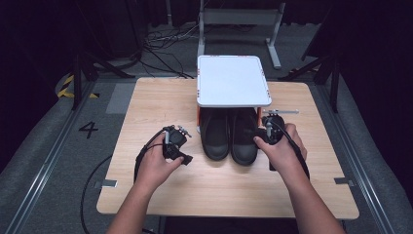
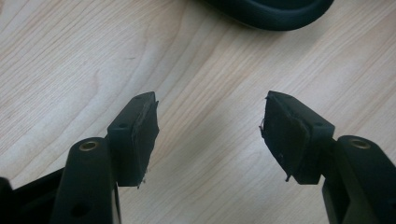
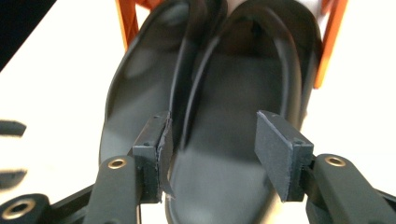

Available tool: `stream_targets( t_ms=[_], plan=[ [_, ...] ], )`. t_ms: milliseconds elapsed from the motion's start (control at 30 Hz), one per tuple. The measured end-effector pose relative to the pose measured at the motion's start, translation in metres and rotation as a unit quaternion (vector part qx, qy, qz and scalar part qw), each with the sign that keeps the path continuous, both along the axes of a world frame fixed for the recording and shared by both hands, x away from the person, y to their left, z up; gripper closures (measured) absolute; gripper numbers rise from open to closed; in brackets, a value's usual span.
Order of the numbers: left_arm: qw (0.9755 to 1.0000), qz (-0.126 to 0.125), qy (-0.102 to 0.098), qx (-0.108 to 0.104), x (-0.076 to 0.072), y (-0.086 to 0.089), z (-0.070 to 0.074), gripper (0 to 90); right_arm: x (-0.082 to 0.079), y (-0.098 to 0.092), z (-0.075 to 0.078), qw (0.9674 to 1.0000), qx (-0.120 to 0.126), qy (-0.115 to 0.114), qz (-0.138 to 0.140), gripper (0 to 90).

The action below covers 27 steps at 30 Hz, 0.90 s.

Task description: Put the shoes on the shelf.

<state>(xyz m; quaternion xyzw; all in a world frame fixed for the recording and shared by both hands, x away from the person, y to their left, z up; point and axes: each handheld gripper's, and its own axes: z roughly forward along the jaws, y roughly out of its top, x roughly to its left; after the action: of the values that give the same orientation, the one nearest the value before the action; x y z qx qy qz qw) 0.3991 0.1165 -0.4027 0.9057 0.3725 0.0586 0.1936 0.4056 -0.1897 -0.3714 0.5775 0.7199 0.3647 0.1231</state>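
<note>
Wooden table (image 1: 146,105): two black shoes (image 1: 229,136) under one white shelf (image 1: 233,80); left tongs (image 2: 210,135), right tongs (image 3: 212,149) both spread, empty.

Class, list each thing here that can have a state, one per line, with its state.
Pair of black leather shoes: upright, side by side, heels under the shelf.
White-topped shelf with orange legs: top bare.
Left tool: open over bare wood.
Right tool: open, nothing gripped.
</note>
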Motion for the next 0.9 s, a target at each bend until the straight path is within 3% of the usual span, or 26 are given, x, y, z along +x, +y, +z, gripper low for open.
stream_targets(
  t_ms=[200,333,400,667,900],
  plan=[
    [0.9998,-0.019,0.005,0.006,-0.003,-0.014,0.0,36.2,-0.028,-0.017,-0.007,0.9998,0.001,0.008,0.017,49.5],
    [0.9997,-0.019,0.014,-0.004,-0.006,-0.02,-0.003,36.5,-0.037,-0.024,-0.014,0.9985,-0.015,0.041,0.031,54.1],
    [0.9996,-0.023,0.019,0.001,-0.008,-0.024,-0.005,37.1,-0.039,-0.025,-0.017,0.998,-0.016,0.051,0.035,56.2],
    [0.9987,-0.045,0.019,0.014,-0.01,-0.042,-0.014,43.5,-0.04,-0.017,-0.039,0.9883,-0.051,0.122,0.076,63.4],
    [0.9981,-0.052,0.033,-0.003,-0.008,-0.061,-0.026,50.7,-0.038,-0.001,-0.054,0.9773,-0.061,0.172,0.107,70.6]
  ],
)
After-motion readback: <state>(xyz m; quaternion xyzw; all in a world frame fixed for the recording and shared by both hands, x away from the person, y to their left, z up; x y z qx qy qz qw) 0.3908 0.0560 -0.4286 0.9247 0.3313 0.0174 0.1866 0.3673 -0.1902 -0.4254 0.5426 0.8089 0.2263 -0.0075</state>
